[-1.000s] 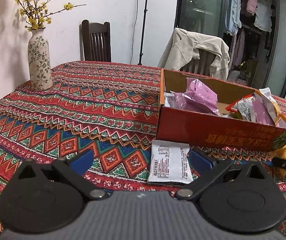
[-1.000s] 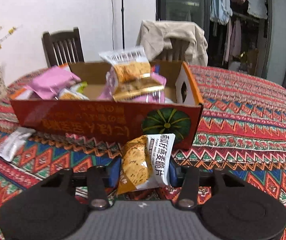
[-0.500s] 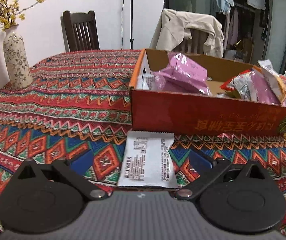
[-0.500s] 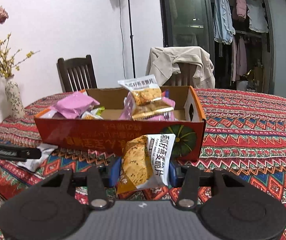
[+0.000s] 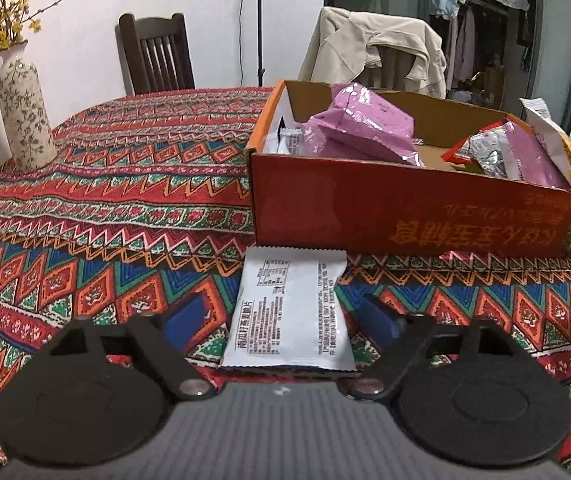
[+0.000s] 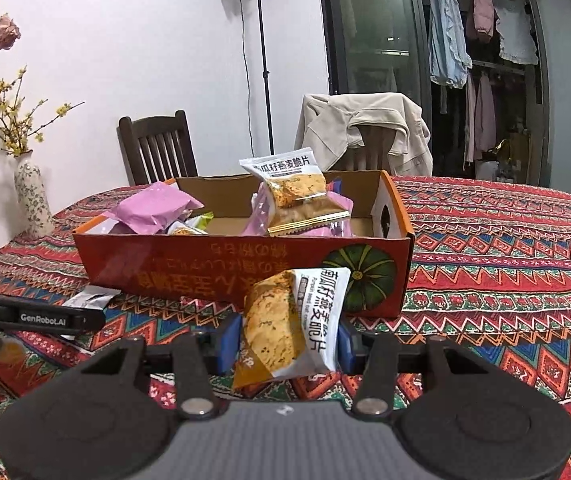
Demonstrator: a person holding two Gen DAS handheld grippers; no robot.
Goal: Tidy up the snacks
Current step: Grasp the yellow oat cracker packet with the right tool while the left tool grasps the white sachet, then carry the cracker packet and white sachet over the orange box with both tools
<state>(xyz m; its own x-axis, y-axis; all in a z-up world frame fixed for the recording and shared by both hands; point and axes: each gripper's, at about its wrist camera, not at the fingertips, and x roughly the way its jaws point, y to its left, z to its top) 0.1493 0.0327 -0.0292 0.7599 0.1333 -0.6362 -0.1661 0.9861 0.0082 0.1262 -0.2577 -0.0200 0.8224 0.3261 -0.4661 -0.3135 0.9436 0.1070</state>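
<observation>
An orange cardboard box (image 5: 365, 204) sits on a table covered with a patterned red cloth (image 5: 125, 184), and it serves as the landmark here. Inside it lie pink packets (image 5: 361, 128) and, toward its right end, a cracker packet (image 6: 293, 190) propped upright above the rim. Just in front of the box's left end, a white packet (image 5: 291, 308) lies flat on the cloth, its far edge touching or nearly touching the box wall. The left gripper (image 5: 285, 316) straddles this packet; its jaws are closing, the blue pads either side of the packet and not yet pressing it. In front of the box's right end, the right gripper (image 6: 289, 340) pinches an orange-and-white cracker packet (image 6: 291, 328) between its pads, held clear of the cloth. Well left of the box stands a flowered vase (image 5: 23, 120).
</observation>
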